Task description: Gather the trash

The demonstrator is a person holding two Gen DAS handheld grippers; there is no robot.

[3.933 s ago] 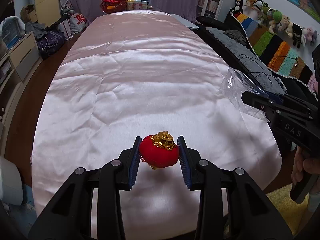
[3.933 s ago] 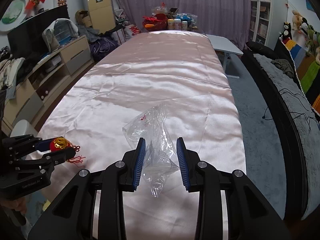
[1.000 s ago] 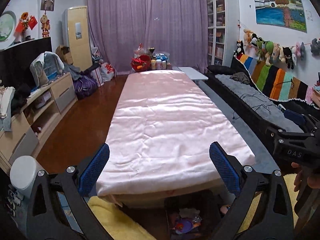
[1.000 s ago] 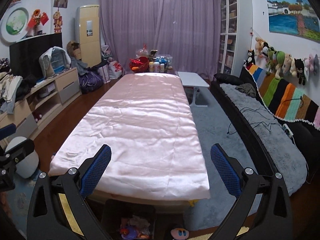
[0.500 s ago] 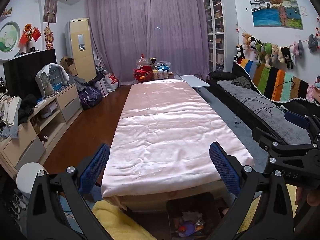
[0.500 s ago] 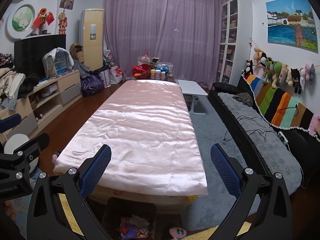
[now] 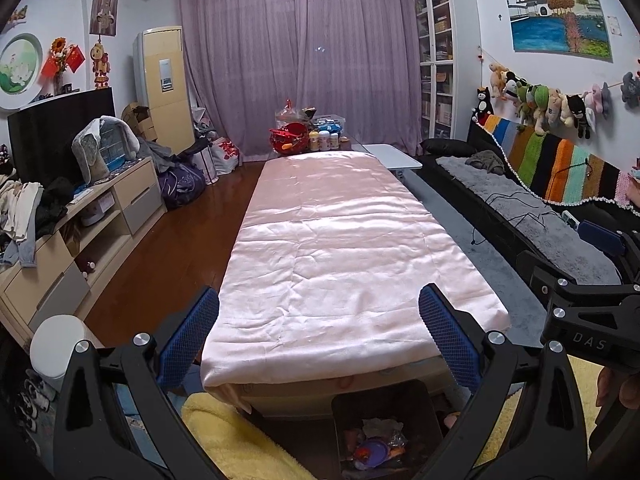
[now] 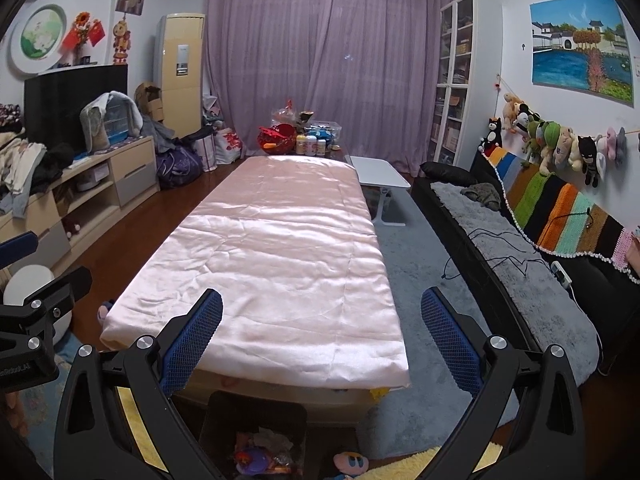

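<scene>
Both grippers, left gripper point(image 7: 319, 322) and right gripper point(image 8: 321, 326), gape wide and hold nothing above the bin point(image 7: 382, 404) at the table's point(image 7: 340, 240) near edge.

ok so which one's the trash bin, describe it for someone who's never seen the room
Find the long pink table. At its near end, on the floor, stands a dark open-topped bin holding colourful scraps. The yellow rug beside it is flat and fluffy.
</scene>
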